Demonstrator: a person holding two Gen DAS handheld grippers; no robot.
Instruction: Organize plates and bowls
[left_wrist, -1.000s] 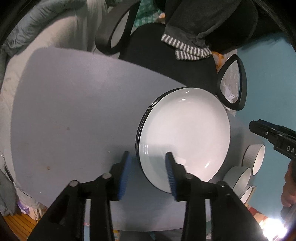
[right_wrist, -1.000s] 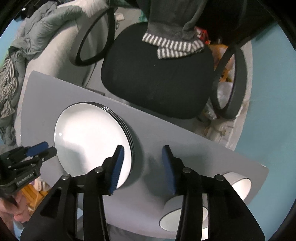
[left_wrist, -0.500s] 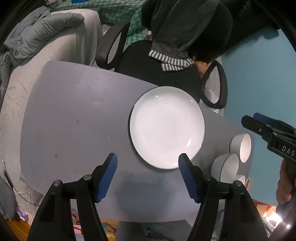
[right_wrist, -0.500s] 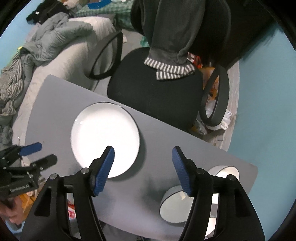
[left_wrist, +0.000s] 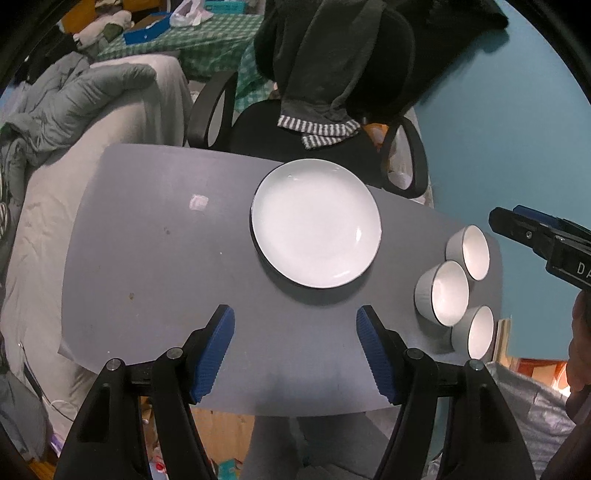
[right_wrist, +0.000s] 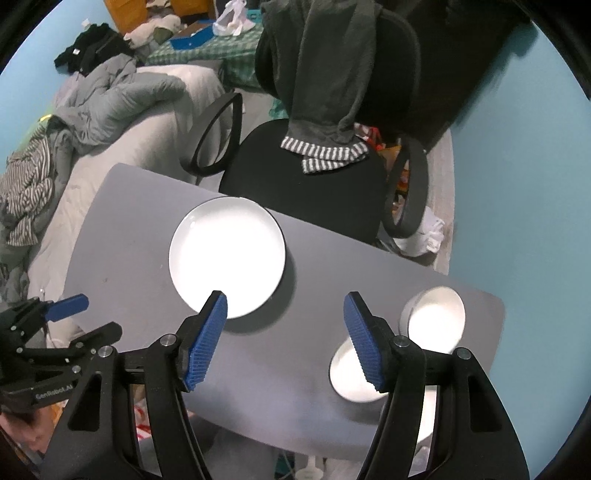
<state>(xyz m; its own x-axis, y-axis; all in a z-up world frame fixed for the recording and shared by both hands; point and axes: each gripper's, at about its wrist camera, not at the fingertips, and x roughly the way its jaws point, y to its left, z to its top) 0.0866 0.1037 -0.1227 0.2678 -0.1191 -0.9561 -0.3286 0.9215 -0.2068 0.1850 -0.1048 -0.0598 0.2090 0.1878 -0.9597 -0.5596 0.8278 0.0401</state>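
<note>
A stack of white plates with dark rims (left_wrist: 316, 223) lies on the grey table (left_wrist: 155, 266), toward its far edge; it also shows in the right wrist view (right_wrist: 227, 256). Three grey bowls with white insides stand at the table's right end: far (left_wrist: 469, 252), middle (left_wrist: 443, 291), near (left_wrist: 476, 332). Two of them show in the right wrist view (right_wrist: 434, 319) (right_wrist: 351, 373). My left gripper (left_wrist: 295, 350) is open and empty, high above the table's near edge. My right gripper (right_wrist: 284, 339) is open and empty, above the table between plates and bowls.
A black office chair (left_wrist: 306, 140) with dark clothing draped over it stands behind the table. A couch with grey bedding (left_wrist: 92, 110) lies at the left. A teal wall (left_wrist: 498, 129) is at the right. Clutter lies on the floor below the near edge.
Both grippers have opened wider and pulled up and back from the plate stack. The view now takes in the whole table and all three bowls.
</note>
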